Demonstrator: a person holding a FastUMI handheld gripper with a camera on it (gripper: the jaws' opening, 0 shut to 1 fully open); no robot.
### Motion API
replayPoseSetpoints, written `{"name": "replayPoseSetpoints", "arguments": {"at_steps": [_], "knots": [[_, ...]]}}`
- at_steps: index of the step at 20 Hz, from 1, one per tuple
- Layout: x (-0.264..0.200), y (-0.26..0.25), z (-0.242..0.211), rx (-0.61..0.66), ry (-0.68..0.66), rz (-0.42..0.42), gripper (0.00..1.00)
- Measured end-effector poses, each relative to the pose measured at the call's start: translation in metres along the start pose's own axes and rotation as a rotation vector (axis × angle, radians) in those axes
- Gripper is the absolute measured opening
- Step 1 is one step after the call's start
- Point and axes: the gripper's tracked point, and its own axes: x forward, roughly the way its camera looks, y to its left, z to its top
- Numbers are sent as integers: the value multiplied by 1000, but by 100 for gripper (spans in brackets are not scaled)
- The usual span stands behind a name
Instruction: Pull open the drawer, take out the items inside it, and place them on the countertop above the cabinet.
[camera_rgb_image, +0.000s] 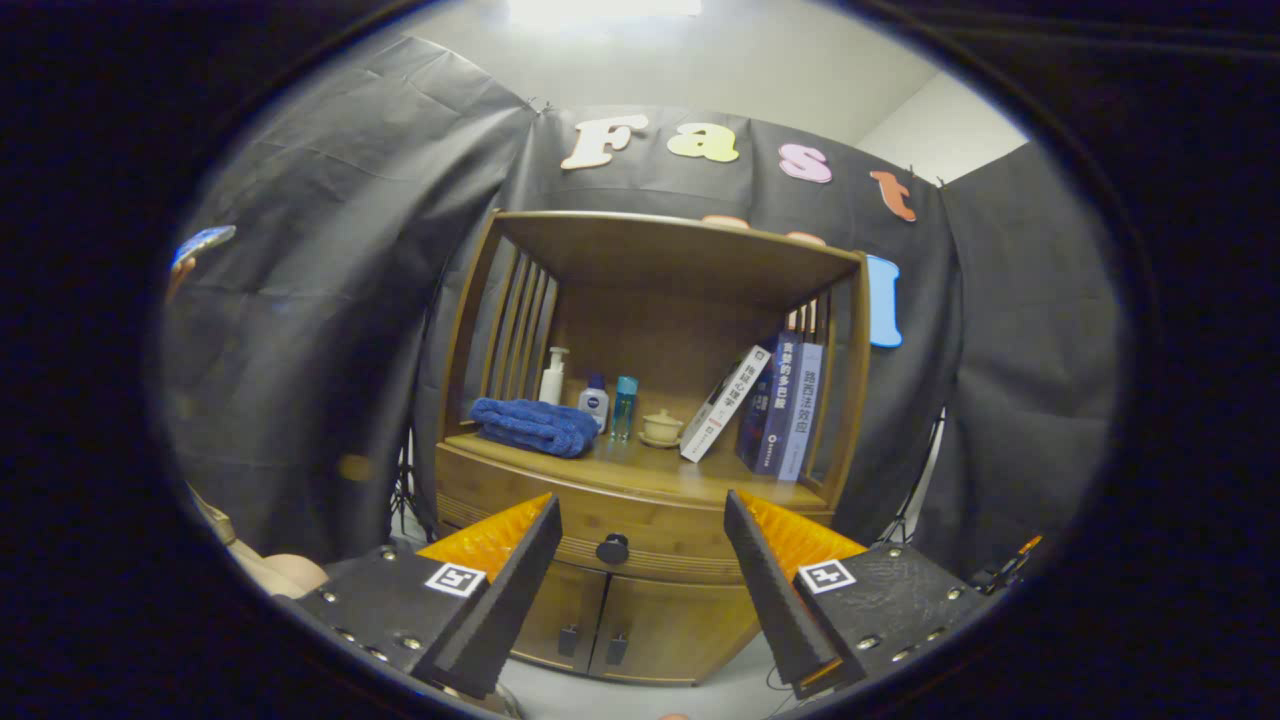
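tool (640, 540): level, aimed straight at the cabinet front, fingers spread wide, holding nothing | drawer (560, 505): closed, beyond the fingers, its knob (612, 548) between them | counter (640, 470): just above the drawer

The drawer (640, 528) was a wide, shallow wooden front, shut flush in the cabinet (640, 600), with grooved lines along its lower edge. A round dark knob (612, 548) sat at its middle, seen in the gap between the fingers and well beyond them. Under the drawer two wooden doors were closed, each with a small dark handle near the centre seam. The countertop (690, 478) lay directly above the drawer, a flat wooden shelf under an open hutch.
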Motion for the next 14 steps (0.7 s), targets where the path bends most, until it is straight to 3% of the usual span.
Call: {"name": "replayPoseSetpoints", "arguments": {"at_steps": [6,11,13,14], "knots": [[72,19,-54,-11,87,33,98],[119,27,-124,-10,257,49,70],[133,28,-149,14,306,43,71],[139,26,-156,22,308,42,66]]}}
